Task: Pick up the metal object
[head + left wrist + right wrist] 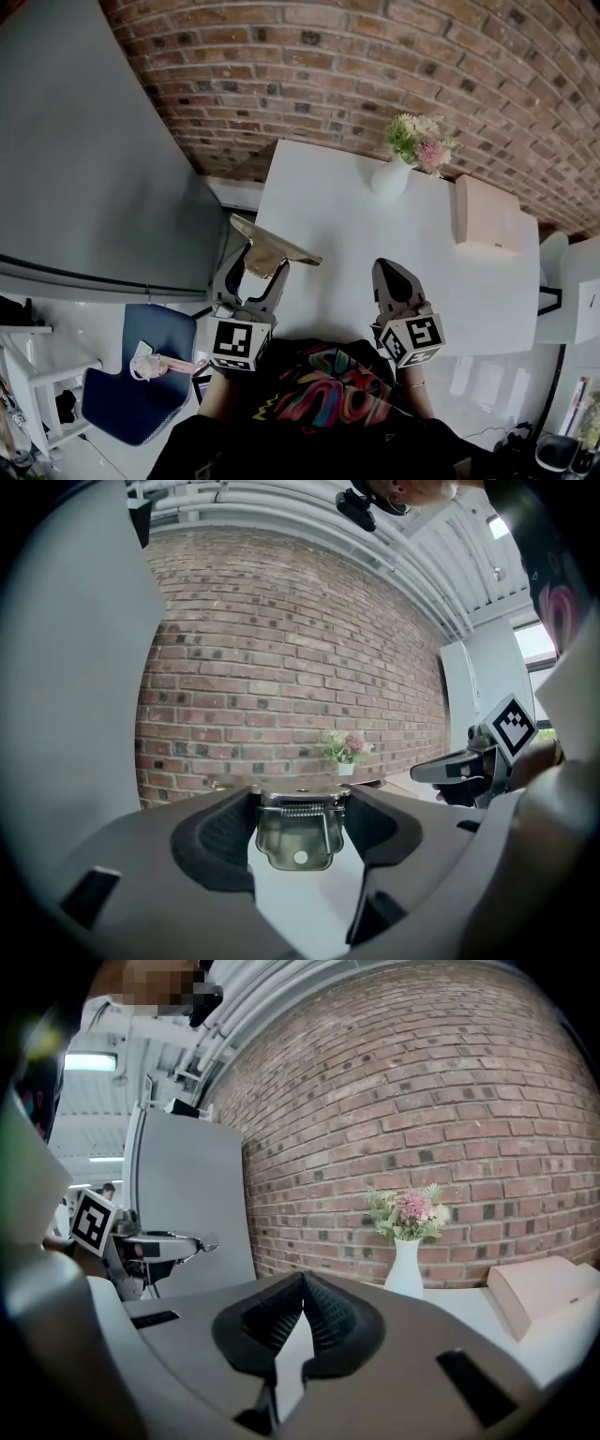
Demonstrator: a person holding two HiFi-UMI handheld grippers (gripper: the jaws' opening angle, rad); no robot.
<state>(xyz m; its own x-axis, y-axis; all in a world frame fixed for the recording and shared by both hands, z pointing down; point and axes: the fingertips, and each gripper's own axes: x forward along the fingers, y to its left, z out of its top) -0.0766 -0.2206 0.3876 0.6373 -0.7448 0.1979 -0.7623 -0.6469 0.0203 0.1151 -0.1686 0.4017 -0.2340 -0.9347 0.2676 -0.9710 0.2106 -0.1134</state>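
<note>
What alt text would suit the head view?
The left tool grips a metal clip over the edge of a white table; the right tool is shut, empty. A flower vase and a box stand farther back.

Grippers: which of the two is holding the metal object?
The left gripper grips the metal object; the right gripper is shut and empty.

Head camera steeply down from well above the white ceramic vase of pink flowers, camera on my left gripper level, facing that vase from afar, camera on my right gripper nearer it, all three sharing vase and red brick wall behind.
</note>
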